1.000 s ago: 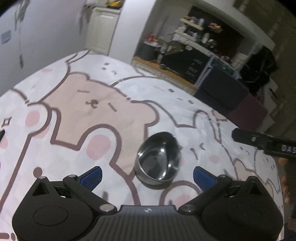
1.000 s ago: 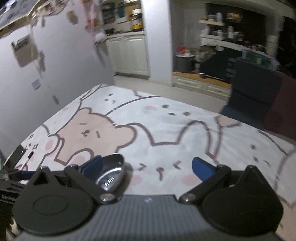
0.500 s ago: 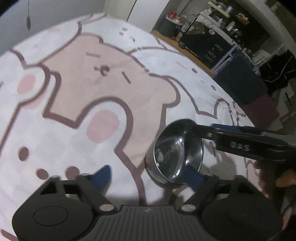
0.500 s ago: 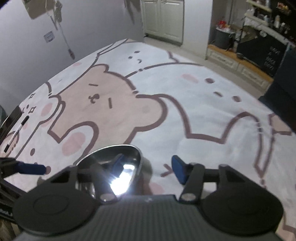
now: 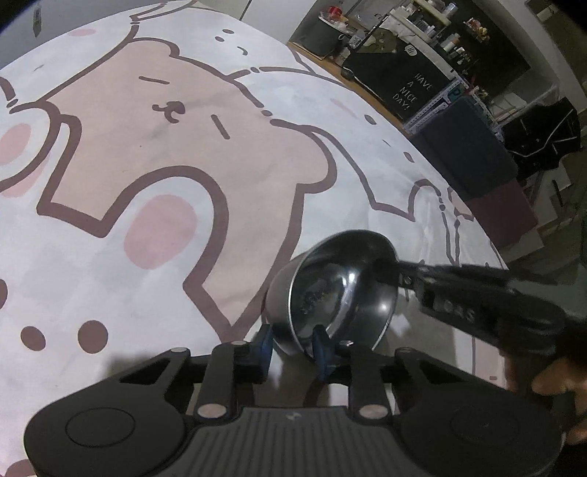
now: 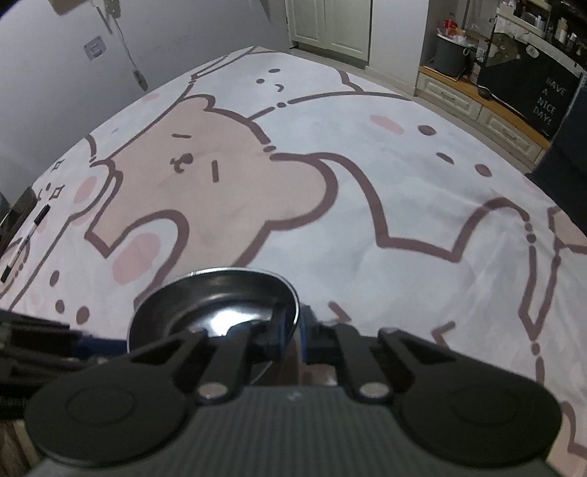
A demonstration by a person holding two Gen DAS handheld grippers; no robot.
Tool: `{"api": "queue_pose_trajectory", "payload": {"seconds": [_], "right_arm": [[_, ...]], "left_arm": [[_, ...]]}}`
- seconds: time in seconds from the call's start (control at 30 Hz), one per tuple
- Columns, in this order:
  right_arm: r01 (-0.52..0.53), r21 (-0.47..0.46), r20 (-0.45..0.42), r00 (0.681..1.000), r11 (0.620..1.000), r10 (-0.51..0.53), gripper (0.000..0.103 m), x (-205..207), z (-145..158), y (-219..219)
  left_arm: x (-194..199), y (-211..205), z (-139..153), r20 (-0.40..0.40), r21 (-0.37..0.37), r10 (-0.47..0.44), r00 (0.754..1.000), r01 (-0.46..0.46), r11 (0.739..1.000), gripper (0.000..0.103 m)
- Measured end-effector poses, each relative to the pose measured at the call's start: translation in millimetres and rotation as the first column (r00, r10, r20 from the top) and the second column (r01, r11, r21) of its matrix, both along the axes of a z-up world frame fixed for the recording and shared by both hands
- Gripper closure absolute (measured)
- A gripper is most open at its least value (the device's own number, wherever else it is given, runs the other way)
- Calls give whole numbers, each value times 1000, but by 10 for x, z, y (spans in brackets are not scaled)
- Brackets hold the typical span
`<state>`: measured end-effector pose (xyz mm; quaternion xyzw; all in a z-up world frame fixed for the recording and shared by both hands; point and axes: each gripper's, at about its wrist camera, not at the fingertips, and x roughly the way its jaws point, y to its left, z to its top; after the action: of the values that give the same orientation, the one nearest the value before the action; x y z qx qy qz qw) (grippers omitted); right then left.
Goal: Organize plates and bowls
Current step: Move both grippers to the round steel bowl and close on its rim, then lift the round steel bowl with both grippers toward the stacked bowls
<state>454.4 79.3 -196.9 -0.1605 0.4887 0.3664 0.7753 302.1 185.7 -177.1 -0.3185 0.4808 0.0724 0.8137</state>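
Observation:
A steel bowl (image 5: 337, 293) rests tipped on a white cloth with a pink cartoon bear (image 5: 146, 146). My left gripper (image 5: 291, 346) is closing, its blue pads astride the bowl's near rim, one outside the wall and one inside. From the right, my right gripper (image 5: 398, 271) reaches in and bites the far rim. In the right wrist view the bowl (image 6: 212, 304) lies just ahead, and my right gripper (image 6: 291, 330) is closing with its pads clamped on the rim. The left gripper (image 6: 106, 345) shows blurred at the left edge.
A marker pen (image 6: 25, 238) and a dark flat object (image 6: 14, 216) lie at the cloth's left edge. Beyond the far side stand white cabinets (image 6: 330, 25), a black sign (image 5: 407, 91) and a dark chair (image 5: 473, 146). A hand (image 5: 550, 381) holds the right gripper.
Both grippers came down to the bowl with wide jaws and closed on opposite sides of its rim. The bowl has tipped up from lying flat.

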Motion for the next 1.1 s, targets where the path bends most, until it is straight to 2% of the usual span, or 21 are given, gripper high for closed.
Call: {"api": "queue_pose_trajectory", "payload": {"seconds": [0.2,0.5,0.73,0.9,1.1], "right_arm": [[13,13,-10,1000,1000,-13,91,-76,32,-162],[52,38,5,999,998,-53,91,-224,127,-272],[109,100,23,993,989,-112,93,-350,344,-478],[193,181,21,980,964,-200,93,-516,539,-727],[259,229,21,962,938,-271,92,-819,712,-1005]], "left_arm": [[47,37,-58,-4,-11,9,1000,-10,1000,83],[79,8,-17,3,45,0,1000,0,999,90],[2,-57,240,94,82,-34,995,27,996,92],[-96,-170,429,150,98,-62,987,47,994,93],[-283,-325,620,197,118,-123,973,101,988,93]]}}
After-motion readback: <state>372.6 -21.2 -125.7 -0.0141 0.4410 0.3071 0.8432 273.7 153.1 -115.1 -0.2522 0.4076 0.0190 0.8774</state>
